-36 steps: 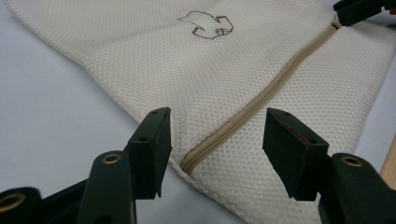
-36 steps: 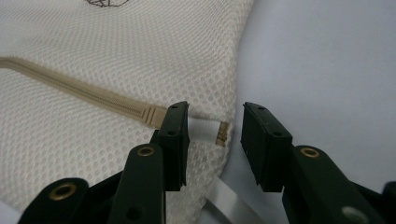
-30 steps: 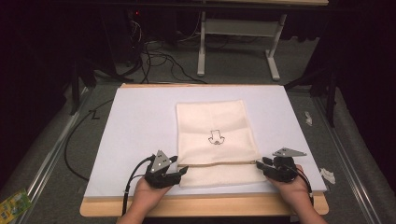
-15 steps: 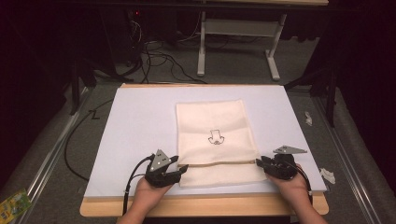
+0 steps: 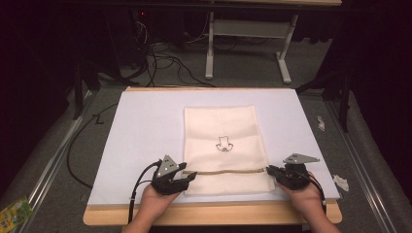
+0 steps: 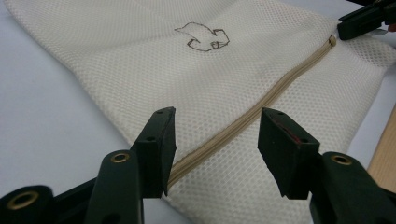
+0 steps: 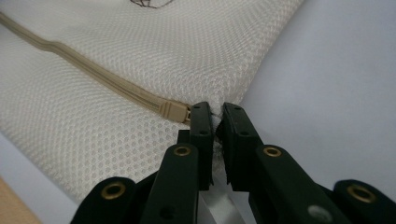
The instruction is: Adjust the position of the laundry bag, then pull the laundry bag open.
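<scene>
A cream mesh bag (image 5: 223, 131) with a small dark drawing (image 5: 224, 144) lies flat on the white sheet (image 5: 145, 126). A tan zipper (image 5: 223, 171) runs across its near end. My left gripper (image 5: 189, 177) rests at the zipper's left end. It is open, with the zipper (image 6: 243, 123) passing between its jaws (image 6: 217, 140) untouched. My right gripper (image 5: 268, 170) is at the bag's right edge, just beside the zipper slider (image 7: 175, 111). Its jaws (image 7: 217, 114) have just been closing and now pinch a bit of the bag's edge. The same gripper (image 6: 364, 21) appears far off in the left gripper view.
The sheet covers a wooden board (image 5: 209, 213) whose front edge lies under both hands. Cables (image 5: 165, 58) and a white desk frame (image 5: 243, 34) stand on the floor behind. White scraps (image 5: 340, 182) lie to the right, and a green packet (image 5: 14, 211) at the lower left.
The right gripper's jaws have drawn together at the bag's right edge. The left gripper and the bag have kept still.
</scene>
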The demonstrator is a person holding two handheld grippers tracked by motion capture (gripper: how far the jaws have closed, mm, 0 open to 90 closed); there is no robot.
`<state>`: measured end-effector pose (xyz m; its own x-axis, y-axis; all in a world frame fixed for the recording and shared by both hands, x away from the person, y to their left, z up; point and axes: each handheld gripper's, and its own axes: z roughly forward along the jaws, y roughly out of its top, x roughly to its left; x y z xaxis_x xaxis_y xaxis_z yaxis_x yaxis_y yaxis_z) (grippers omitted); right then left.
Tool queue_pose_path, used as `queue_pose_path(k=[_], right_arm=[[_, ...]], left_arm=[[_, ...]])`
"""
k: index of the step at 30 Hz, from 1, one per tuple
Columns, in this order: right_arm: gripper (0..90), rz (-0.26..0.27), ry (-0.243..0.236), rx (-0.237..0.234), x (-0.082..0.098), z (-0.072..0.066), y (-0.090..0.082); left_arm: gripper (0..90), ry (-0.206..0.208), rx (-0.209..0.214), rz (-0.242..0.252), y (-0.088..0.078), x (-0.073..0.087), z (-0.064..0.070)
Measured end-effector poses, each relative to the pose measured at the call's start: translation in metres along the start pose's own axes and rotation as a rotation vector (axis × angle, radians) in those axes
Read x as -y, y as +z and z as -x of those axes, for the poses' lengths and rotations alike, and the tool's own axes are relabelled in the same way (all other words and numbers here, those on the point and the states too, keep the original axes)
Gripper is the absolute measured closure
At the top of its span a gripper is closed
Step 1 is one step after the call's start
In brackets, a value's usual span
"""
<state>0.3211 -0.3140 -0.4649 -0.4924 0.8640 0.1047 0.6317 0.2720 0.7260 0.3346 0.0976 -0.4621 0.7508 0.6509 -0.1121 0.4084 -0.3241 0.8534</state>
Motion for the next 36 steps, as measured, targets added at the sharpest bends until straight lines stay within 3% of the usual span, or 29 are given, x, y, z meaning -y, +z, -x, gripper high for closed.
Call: queue_pose_path(k=[2, 6, 17, 23, 30, 36], right_arm=[[84.7, 0.017, -0.027, -0.016, 0.000, -0.006, -0.006], [84.7, 0.038, -0.035, -0.024, -0.002, -0.011, -0.011], [84.6, 0.065, -0.037, -0.030, -0.008, -0.016, -0.011], [84.7, 0.091, -0.053, -0.036, -0.012, -0.016, -0.010], [84.6, 0.113, -0.051, -0.045, -0.014, -0.016, -0.013], [84.7, 0.114, -0.069, -0.038, -0.014, -0.019, -0.012]], left_arm=[[47.2, 0.010, 0.007, -0.001, 0.000, -0.001, 0.002], [47.2, 0.015, 0.013, 0.000, -0.001, -0.002, 0.004], [51.6, -0.026, 0.068, 0.009, 0.009, -0.009, 0.008], [51.4, -0.008, 0.134, 0.024, 0.033, -0.030, 0.033], [55.2, -0.048, 0.249, 0.022, 0.077, -0.047, 0.062], [59.6, 0.006, 0.264, -0.010, 0.096, -0.051, 0.087]])
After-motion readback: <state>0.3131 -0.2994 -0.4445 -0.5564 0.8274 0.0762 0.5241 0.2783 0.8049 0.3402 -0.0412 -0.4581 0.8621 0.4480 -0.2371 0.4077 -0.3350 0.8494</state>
